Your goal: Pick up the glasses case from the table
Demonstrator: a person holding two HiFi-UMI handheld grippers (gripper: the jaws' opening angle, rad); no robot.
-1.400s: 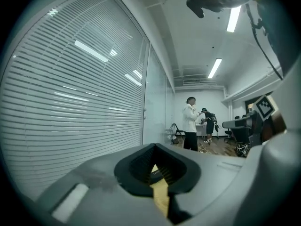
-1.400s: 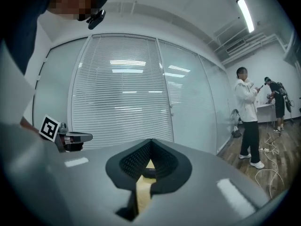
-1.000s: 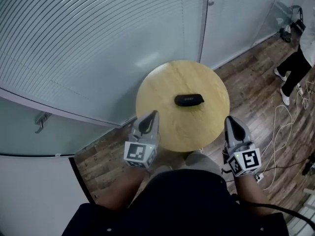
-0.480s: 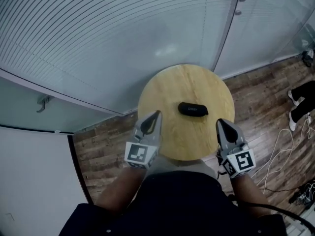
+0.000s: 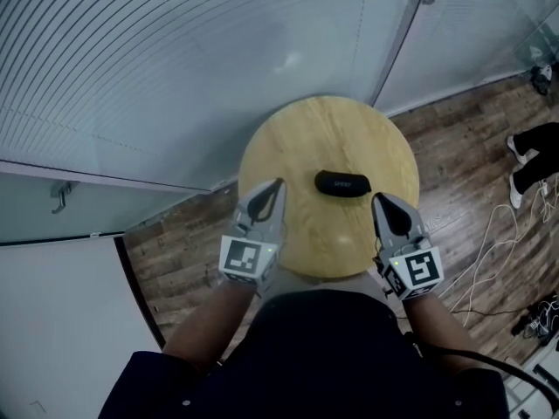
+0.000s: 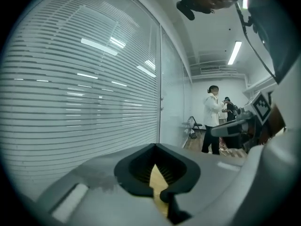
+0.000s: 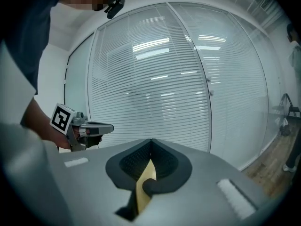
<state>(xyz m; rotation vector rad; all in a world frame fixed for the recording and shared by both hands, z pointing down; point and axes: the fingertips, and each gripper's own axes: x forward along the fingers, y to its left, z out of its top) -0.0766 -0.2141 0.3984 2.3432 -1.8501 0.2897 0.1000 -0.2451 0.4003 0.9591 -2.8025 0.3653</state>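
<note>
A black glasses case point(image 5: 342, 183) lies across the middle of a round wooden table point(image 5: 323, 129). My left gripper point(image 5: 273, 188) hangs over the table's near left edge, left of the case and apart from it, jaws together with nothing in them. My right gripper point(image 5: 383, 202) sits over the near right edge, just below and right of the case, also shut and holding nothing. In the left gripper view the jaws point(image 6: 155, 147) meet over a sliver of tabletop. The right gripper view point(image 7: 150, 142) shows the same. Neither gripper view shows the case.
A glass wall with blinds point(image 5: 175, 68) curves behind the table. Wooden floor point(image 5: 472, 129) surrounds it, with cables point(image 5: 502, 243) at the right. A person's legs point(image 5: 534, 151) stand at the far right, and a person in white point(image 6: 212, 119) appears in the left gripper view.
Both grippers have come forward and lower, over the table's near edge toward the case. The right one has drawn in close beside the case. Both stay shut.
</note>
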